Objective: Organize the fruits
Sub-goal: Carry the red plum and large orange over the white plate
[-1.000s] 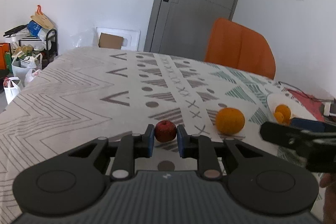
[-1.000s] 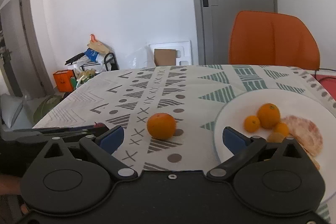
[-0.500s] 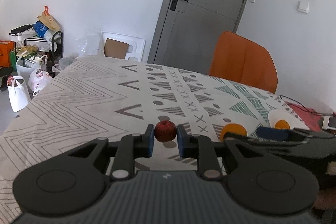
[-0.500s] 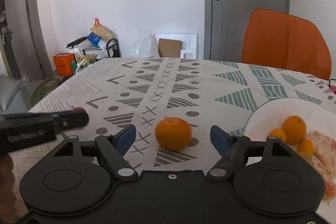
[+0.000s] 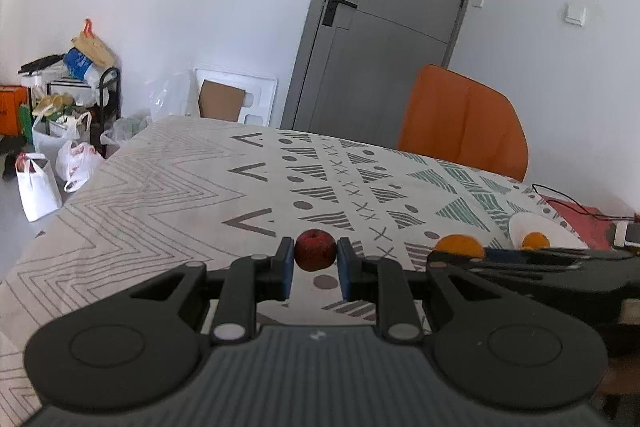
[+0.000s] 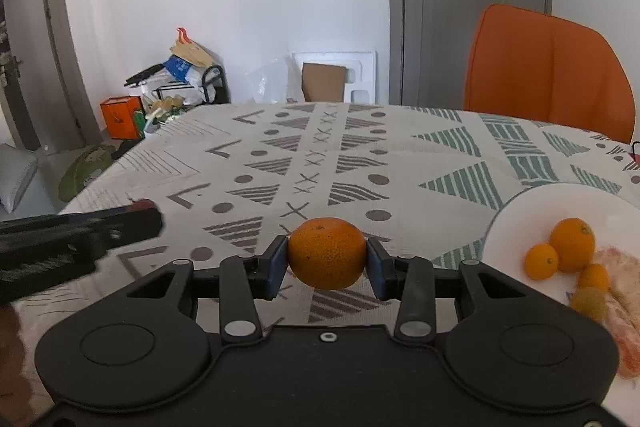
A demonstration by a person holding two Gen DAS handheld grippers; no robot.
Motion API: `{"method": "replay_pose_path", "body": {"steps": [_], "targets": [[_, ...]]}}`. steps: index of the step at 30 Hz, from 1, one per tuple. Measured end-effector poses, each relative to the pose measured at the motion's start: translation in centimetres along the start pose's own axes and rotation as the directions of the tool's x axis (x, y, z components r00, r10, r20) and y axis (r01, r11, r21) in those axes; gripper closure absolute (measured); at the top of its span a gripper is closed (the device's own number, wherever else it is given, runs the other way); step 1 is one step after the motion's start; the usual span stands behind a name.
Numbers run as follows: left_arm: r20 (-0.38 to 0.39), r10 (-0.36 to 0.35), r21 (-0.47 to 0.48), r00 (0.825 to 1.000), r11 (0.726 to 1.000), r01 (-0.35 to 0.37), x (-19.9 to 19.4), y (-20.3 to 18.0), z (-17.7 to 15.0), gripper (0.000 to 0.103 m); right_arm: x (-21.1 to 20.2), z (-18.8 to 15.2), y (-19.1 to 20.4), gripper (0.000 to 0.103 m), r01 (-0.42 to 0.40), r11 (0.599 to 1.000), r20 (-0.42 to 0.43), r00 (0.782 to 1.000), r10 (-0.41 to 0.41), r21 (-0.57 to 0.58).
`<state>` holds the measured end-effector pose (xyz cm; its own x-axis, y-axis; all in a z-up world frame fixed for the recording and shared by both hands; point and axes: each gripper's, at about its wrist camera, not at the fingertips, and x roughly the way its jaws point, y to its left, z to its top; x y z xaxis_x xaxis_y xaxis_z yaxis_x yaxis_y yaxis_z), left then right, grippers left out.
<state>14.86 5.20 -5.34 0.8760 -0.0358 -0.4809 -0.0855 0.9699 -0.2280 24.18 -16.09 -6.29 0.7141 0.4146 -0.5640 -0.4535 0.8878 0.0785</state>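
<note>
My left gripper [image 5: 315, 263] is shut on a small dark red fruit [image 5: 315, 250] and holds it above the patterned tablecloth. My right gripper [image 6: 326, 263] is shut on a large orange [image 6: 326, 253], which also shows in the left wrist view [image 5: 456, 243]. A white plate [image 6: 520, 211] at the right holds three small oranges [image 6: 572, 243] and peeled citrus segments [image 6: 624, 291]. The left gripper's arm shows in the right wrist view [image 6: 72, 239] at the left.
The table carries a patterned cloth [image 6: 320, 147]. An orange chair [image 6: 548, 67] stands behind its far right side. A red item with a black cable [image 5: 580, 215] lies at the right edge. Bags and a rack [image 5: 68, 115] stand on the floor at the left.
My right gripper moved in around the large orange and closed on it. My left gripper rose with the red fruit held between its pads.
</note>
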Motion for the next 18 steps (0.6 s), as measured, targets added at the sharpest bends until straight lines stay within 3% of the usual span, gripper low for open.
{"method": "replay_pose_path", "body": {"steps": [12, 18], "targets": [[0.034, -0.007, 0.117, 0.999, 0.993, 0.003, -2.8, -4.0, 1.4, 0.082, -5.1, 0.5, -2.0, 0.064, -0.016, 0.999, 0.090, 0.996, 0.012, 0.043], [0.002, -0.069, 0.145, 0.998, 0.987, 0.068, -3.8, -5.7, 2.2, 0.082, -7.0, 0.1, -3.5, 0.064, -0.009, 0.997, 0.122, 0.993, 0.000, 0.071]]}}
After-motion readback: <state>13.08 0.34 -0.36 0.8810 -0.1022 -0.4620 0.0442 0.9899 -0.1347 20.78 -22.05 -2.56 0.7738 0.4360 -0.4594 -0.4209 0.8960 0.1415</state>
